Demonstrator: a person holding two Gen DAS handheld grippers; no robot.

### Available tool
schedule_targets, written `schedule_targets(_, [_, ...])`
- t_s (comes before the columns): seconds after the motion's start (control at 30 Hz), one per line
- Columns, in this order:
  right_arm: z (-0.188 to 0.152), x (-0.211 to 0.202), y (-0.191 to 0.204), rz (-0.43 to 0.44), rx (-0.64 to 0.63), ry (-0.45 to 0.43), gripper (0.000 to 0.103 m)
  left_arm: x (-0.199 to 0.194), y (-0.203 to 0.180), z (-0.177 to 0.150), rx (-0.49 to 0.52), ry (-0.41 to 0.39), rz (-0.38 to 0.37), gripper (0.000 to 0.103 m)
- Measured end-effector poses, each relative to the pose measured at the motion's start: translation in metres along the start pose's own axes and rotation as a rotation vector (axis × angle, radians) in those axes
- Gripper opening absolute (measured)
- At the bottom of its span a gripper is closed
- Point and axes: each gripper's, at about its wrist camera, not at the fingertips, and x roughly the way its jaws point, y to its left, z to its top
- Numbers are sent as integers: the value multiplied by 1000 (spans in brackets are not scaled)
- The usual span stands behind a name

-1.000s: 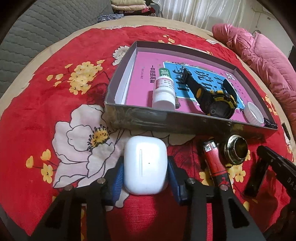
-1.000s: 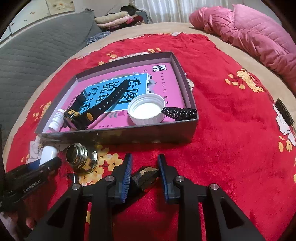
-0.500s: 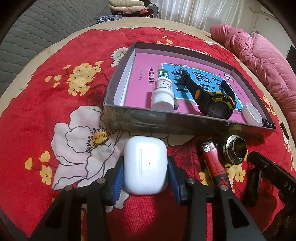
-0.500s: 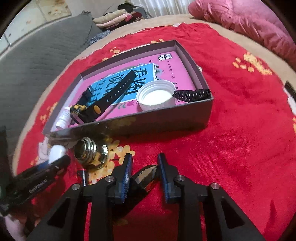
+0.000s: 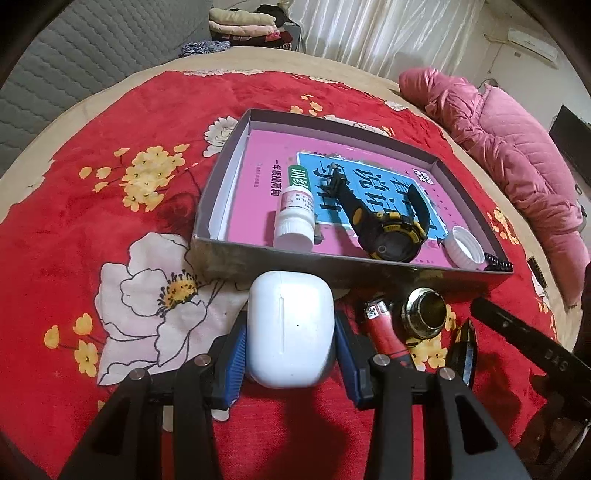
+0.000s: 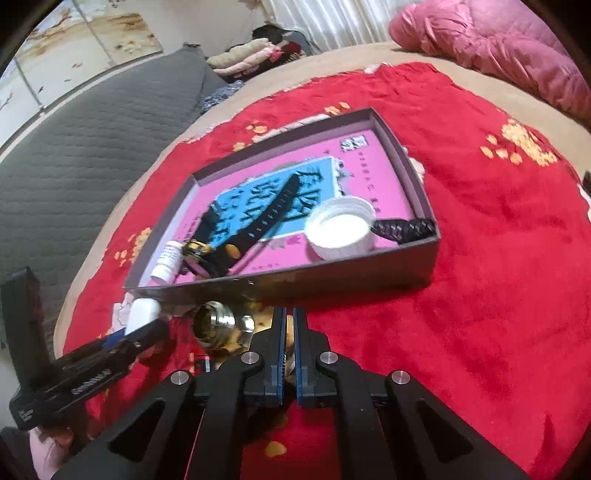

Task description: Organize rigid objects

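My left gripper (image 5: 291, 347) is shut on a white earbud case (image 5: 291, 328), held just in front of the grey box (image 5: 236, 254). The box holds a white pill bottle (image 5: 294, 214), a black and yellow watch (image 5: 388, 229), a white cap (image 5: 464, 251) and a black comb (image 5: 498, 262). My right gripper (image 6: 290, 345) is closed tight on a thin dark flat piece (image 5: 466, 350), lifted above the red cloth. A red lighter (image 5: 380, 325) and a brass fitting (image 5: 424, 310) lie in front of the box. The fitting also shows in the right wrist view (image 6: 218, 325).
The box (image 6: 369, 277) sits on a red flowered cloth (image 6: 498, 258) over a round table. A pink quilted jacket (image 5: 509, 147) lies at the far right. Grey cushions (image 6: 74, 166) stand to the left. Folded clothes (image 5: 243, 26) lie behind.
My right gripper closed fully on the dark piece and rose and turned, tilting the view. My left gripper with the case lifted slightly toward the box.
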Motion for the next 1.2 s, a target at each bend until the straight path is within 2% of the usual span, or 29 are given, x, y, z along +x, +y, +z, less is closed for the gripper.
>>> schedule_targets(0.27, [4,0,-30,37,123,-13,4,-3,0,0,-10,-8,-13,44])
schedule_targets(0.33, [5,1,-33,78,160,18,7,-5,-1,0,-2,-12,-12,44])
schedule_targets(0.4, [1,2,-33,75,171,52,11,-7,-2,0,-2,-14,-15,44])
schedule_targets(0.43, [-2,0,-31,61,165,61,14,-8,-2,0,-3,-14,-16,44])
schedule_targets(0.5, [-6,-5,-26,49,148,54,31,-10,-2,0,-4,-19,-19,44])
schedule_targets(0.53, [-7,-8,-24,46,141,48,35,-10,-2,0,-5,-20,-21,44])
schedule_targets(0.6, [-9,-11,-18,33,124,47,63,-12,-3,0,-4,-23,-24,44])
schedule_targets(0.63, [-10,-13,-14,22,108,47,67,-13,-4,-1,-2,-24,-25,44])
schedule_targets(0.73, [-15,-13,-1,-21,64,62,68,-15,-5,-1,3,-26,-29,44])
schedule_targets(0.97, [-28,0,22,-45,6,121,68,-20,-8,-1,10,-34,-33,44])
schedule_targets(1.13, [-31,11,21,-57,14,137,68,-20,-8,-1,11,-35,-31,44])
schedule_targets(1.2, [-31,15,22,-67,-2,133,65,-21,-8,0,12,-35,-25,44])
